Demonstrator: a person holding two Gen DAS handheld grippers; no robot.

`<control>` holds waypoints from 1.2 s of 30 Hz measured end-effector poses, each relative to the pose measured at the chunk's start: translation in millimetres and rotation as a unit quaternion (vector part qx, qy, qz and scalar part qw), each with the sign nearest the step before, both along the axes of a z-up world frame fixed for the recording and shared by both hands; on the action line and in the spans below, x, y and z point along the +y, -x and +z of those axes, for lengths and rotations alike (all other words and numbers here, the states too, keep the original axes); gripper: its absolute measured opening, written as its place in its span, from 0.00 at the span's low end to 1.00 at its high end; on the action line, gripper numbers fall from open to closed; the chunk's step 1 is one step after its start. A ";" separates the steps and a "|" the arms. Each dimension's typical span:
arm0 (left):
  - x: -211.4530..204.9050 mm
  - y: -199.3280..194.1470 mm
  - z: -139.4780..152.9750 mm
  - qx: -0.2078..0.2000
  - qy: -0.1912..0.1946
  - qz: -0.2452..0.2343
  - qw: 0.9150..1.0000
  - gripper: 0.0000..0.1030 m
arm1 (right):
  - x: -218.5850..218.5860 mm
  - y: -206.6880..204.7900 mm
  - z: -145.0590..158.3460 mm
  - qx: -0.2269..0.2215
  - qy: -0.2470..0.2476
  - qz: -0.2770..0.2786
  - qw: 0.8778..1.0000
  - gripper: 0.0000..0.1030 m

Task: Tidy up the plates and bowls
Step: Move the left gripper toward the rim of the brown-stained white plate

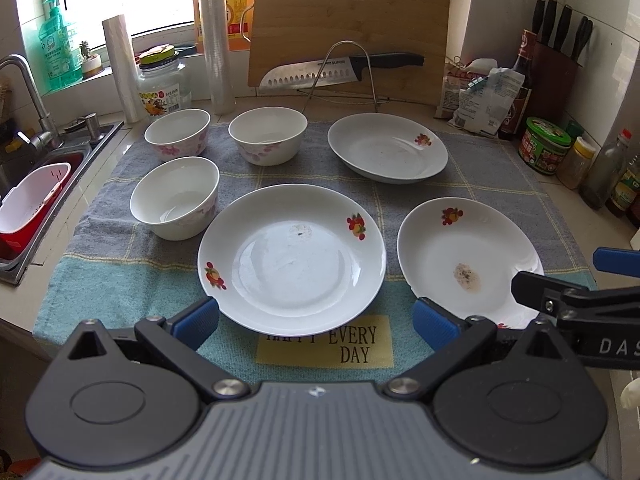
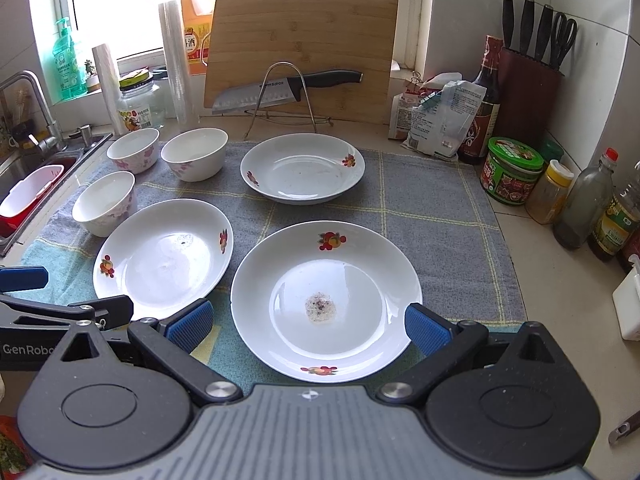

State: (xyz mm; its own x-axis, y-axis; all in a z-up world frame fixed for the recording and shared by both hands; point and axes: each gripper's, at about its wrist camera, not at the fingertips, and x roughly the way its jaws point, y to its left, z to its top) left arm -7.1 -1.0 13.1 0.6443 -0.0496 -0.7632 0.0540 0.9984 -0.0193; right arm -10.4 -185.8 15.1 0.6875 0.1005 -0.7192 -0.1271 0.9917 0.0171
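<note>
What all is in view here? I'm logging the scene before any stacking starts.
white fruit-print ceramic plates: three, white, on the cloth; two near, one far.
white pink-flowered ceramic bowls: three, white, cloth's left side.
grey-and-teal checked cloth: one, on the counter.
bamboo cutting board: one, tan, upright at the back.
black-handled steel knife: one, on the wire rack.
dark knife block: one, right corner.
green-lidded jar: one, right of the cloth.
red-and-white sink basket: one, in the sink.
left hand-held gripper: black, blue pads, open.
right hand-held gripper: same, open.
</note>
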 end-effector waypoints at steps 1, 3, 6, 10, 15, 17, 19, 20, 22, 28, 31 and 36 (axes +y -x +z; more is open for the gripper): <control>0.4 0.0 -0.1 -0.001 0.003 -0.001 1.000 0.99 | -0.6 0.3 0.5 -0.003 0.002 0.002 1.000 1.00; 0.3 -0.1 -0.6 -0.004 0.006 0.000 1.000 0.99 | -2.8 1.7 1.3 -0.018 0.003 0.013 1.000 1.00; 0.5 -0.8 -1.1 -0.009 0.012 0.001 1.000 0.99 | -8.6 3.1 0.4 -0.029 0.003 0.024 0.999 1.00; 1.4 -2.7 -2.8 -0.010 0.013 0.000 1.000 0.99 | -20.2 5.2 -3.2 -0.044 0.004 0.034 0.998 1.00; 0.5 -5.4 -5.2 -0.010 0.011 0.001 1.000 0.99 | -29.4 8.9 -16.6 -0.042 0.008 0.045 0.998 1.00; 0.4 -5.9 -5.7 -0.012 0.016 -0.003 1.000 0.99 | -30.3 11.7 -24.7 -0.039 0.009 0.056 0.998 1.00; 1.0 -6.6 -7.0 -0.013 0.032 -0.009 0.999 0.99 | -31.0 12.5 -34.1 -0.030 0.011 0.062 0.998 1.00; 1.3 -7.2 -7.8 -0.015 0.039 -0.011 0.999 0.99 | -31.3 12.9 -40.4 -0.024 0.010 0.064 0.998 1.00; 0.5 -8.8 -10.0 -0.015 0.048 -0.011 0.999 0.99 | -31.9 12.6 -51.5 -0.012 0.009 0.064 0.998 1.00; -5.3 -9.4 -12.9 -0.017 0.043 -0.022 0.999 0.99 | -35.4 9.1 -86.0 0.014 0.016 0.063 0.998 1.00; -7.1 -9.8 -14.2 -0.014 0.046 -0.023 0.999 0.99 | -33.6 5.3 -99.4 0.025 0.030 0.067 0.997 1.00; -11.9 -8.1 -14.9 -0.015 0.042 -0.022 0.999 0.99 | -37.3 -4.2 -113.2 0.035 0.019 0.072 0.997 1.00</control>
